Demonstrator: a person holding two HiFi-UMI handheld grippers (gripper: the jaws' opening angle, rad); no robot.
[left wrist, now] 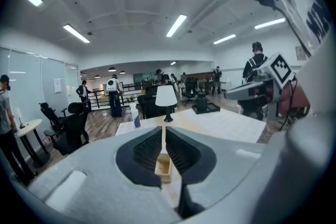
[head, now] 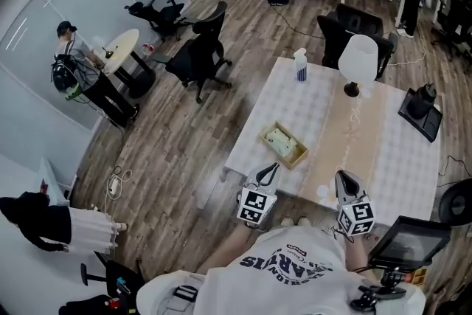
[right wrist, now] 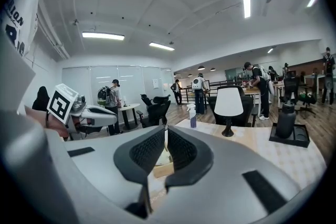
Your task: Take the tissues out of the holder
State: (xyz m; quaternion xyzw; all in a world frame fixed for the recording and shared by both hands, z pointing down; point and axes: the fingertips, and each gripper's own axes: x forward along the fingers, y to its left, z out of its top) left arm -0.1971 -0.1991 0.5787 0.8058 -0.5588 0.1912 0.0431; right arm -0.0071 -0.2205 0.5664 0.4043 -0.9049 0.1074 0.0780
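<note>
Tissues [head: 279, 138] sit inside the wooden holder [head: 293, 156], a pale stack filling the open-topped box. It lies at a slant on the white-topped table [head: 398, 166], in the near-left part, not far from the front edge. L gripper [head: 273, 169] is over the table's front edge w/ its tip pointing up at the holder's near side, close to it but apart. Its own view shows the jaws pressed together, only a hairline slit between the ribbed pads, nothing caught in them; the holder shows through that slit just ahead. R gripper [head: 344, 178] hangs well to the right, over the tan strip that runs down the table's middle, also at the front edge. Its jaws are drawn in too, pads all but meeting, nothing held. Further back on the table: a white-shaded lamp [head: 358, 63] and a spray bottle [head: 300, 65] near the far edge — both well clear of the holder.
</note>
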